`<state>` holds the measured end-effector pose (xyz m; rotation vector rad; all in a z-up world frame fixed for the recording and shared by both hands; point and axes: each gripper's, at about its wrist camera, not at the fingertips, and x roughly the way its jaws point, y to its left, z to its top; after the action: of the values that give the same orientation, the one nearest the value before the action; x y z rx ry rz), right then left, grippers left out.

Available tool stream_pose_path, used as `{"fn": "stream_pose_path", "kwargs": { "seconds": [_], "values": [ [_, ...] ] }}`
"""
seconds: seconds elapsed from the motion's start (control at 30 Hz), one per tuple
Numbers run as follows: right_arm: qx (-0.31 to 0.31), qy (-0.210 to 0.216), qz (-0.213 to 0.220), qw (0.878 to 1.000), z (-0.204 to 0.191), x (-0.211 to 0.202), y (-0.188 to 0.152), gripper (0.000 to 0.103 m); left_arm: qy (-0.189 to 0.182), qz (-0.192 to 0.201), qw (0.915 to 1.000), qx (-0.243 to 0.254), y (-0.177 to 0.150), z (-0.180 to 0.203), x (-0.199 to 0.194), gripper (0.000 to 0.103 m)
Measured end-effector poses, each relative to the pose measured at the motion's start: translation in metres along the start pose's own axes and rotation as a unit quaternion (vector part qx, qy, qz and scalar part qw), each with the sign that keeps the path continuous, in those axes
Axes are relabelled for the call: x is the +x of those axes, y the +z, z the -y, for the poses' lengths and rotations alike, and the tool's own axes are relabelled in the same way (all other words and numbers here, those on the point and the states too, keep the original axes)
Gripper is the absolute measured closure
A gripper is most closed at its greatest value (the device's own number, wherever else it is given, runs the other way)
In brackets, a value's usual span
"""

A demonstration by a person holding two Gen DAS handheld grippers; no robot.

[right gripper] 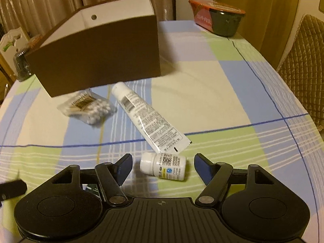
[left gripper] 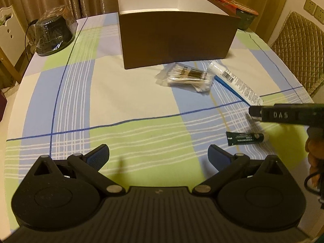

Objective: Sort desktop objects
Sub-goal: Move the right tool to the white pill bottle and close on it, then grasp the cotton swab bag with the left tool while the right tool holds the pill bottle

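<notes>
White plastic bottle (right gripper: 163, 166) lying between wide-open right claw (right gripper: 163, 167), left claw (left gripper: 159, 157) wide open, empty, brown cardboard box (left gripper: 176, 38) behind.

The left tongs (left gripper: 159, 158) stand spread wide above the checked-cloth surface (left gripper: 125, 101). Ahead sits a brown open cardboard box (left gripper: 176, 38); before it lie a clear cotton-swab packet (left gripper: 187, 77), a white plastic tube (left gripper: 236, 82) and a small dark green tube (left gripper: 245, 138).

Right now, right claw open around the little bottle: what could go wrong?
1. The white bottle lies on its side between the open right claw fingers; it may roll out as they close.
2. The tube end sits just beyond it, so pushing forward could nudge it.
</notes>
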<state>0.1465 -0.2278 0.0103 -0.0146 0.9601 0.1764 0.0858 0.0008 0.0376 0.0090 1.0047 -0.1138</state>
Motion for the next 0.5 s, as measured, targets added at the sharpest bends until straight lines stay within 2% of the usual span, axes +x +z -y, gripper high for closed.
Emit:
{"fn": "stream_pose_path", "kwargs": {
  "seconds": [0.1, 0.13, 0.3, 0.5],
  "values": [
    [0.007, 0.010, -0.006, 1.000, 0.002, 0.004, -0.002, 0.051, -0.003, 0.001, 1.0000, 0.001, 0.004, 0.000, 0.005, 0.001],
    [0.007, 0.012, -0.008, 1.000, 0.002, 0.005, -0.002, 0.054, -0.003, 0.001, 1.0000, 0.001, 0.006, 0.001, 0.007, 0.001],
    [0.000, 0.019, -0.001, 1.000, 0.005, -0.001, -0.001, 0.057, -0.010, 0.008, 0.9999, 0.001, 0.015, 0.005, 0.015, 0.001],
    [-0.006, 0.030, 0.018, 0.999, 0.010, -0.014, 0.002, 0.057, -0.021, 0.026, 0.9991, 0.027, 0.034, 0.020, 0.029, 0.001]
  ]
}}
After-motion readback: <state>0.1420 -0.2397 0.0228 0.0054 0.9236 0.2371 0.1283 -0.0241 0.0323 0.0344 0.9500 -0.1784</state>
